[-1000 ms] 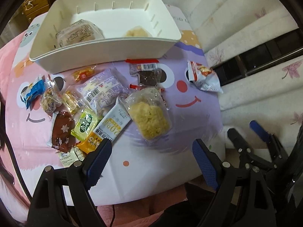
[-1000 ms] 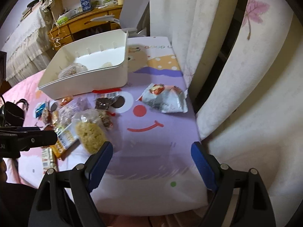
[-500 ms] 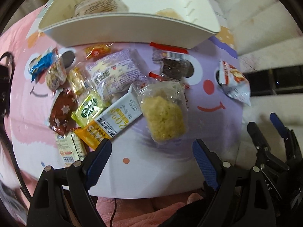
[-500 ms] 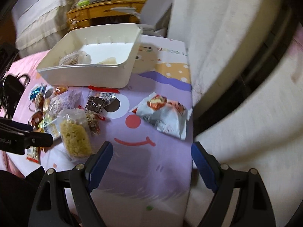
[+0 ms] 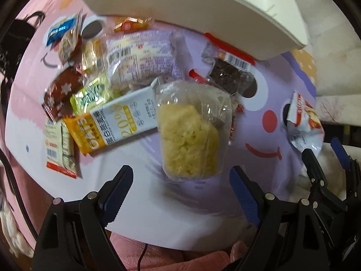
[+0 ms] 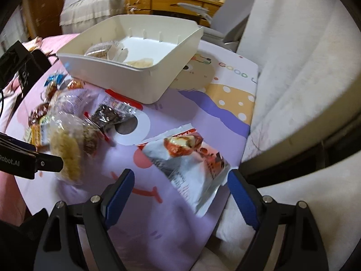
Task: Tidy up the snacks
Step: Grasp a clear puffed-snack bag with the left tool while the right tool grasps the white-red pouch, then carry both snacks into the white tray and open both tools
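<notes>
A clear bag of yellow noodle cake [image 5: 190,135] lies on the printed tabletop just above my open left gripper [image 5: 180,188], whose fingers hold nothing. Left of the bag sit an oat bar pack [image 5: 112,124], a purple wrapped cake [image 5: 144,61] and several small snacks. A dark seaweed pack [image 5: 227,74] lies near the white bin [image 5: 225,15]. In the right wrist view a silver and red snack bag [image 6: 191,160] lies directly ahead of my open, empty right gripper [image 6: 180,194]. The white bin [image 6: 144,81] holds two wrapped items.
The table's right edge runs beside a pale floral curtain [image 6: 293,67]. A wooden desk [image 6: 176,2] and a grey chair [image 6: 225,22] stand behind the bin. Pink cloth [image 5: 169,257] lies at the near edge. My right gripper's arm [image 5: 322,180] shows at the left view's right side.
Both grippers have come down closer to the table and rolled. The noodle bag now fills the left view; the silver and red bag has come to sit just ahead of the right fingers.
</notes>
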Demonstrator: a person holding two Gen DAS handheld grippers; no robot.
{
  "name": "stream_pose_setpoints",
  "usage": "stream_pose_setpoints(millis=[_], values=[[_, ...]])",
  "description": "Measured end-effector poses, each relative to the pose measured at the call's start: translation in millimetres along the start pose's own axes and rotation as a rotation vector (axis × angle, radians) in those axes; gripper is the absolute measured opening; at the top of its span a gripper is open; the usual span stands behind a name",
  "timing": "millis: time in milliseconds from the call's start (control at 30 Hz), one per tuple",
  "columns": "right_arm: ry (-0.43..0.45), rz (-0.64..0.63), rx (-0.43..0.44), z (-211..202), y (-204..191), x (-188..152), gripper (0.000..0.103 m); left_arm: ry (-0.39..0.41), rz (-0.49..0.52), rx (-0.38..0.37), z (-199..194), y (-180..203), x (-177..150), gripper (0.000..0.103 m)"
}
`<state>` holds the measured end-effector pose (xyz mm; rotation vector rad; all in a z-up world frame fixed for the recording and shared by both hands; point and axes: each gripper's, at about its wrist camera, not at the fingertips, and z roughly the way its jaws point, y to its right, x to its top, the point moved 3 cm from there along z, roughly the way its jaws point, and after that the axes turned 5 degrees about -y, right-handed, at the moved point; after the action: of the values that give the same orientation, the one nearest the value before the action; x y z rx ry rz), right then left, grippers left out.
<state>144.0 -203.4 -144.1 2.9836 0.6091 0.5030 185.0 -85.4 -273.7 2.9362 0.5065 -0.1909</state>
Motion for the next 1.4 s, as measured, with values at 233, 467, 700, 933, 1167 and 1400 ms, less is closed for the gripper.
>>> stream_pose_setpoints(millis=[233, 467, 700, 933, 1167, 1400], values=[[-0.014, -0.11, 0.008, 31, 7, 5, 0.085, -0.023, -0.102, -0.009, 18, 9, -1, 0.086], [-0.005, -0.207, -0.003, 54, 11, 8, 0.085, -0.002, -0.153, -0.005, 30, 29, 17, 0.086], [-0.019, -0.213, 0.034, 67, 12, 8, 0.085, 0.025, -0.19, 0.038, 46, 46, 41, 0.086], [-0.043, -0.14, 0.096, 72, 17, 5, 0.084, 0.056, -0.156, 0.009, 50, 55, 65, 0.071], [-0.054, -0.139, 0.124, 68, 10, 2, 0.075, 0.077, -0.133, -0.029, 46, 54, 72, 0.054], [-0.094, -0.134, 0.155, 66, 0, 0, 0.071, 0.052, -0.151, -0.087, 44, 52, 70, 0.05]])
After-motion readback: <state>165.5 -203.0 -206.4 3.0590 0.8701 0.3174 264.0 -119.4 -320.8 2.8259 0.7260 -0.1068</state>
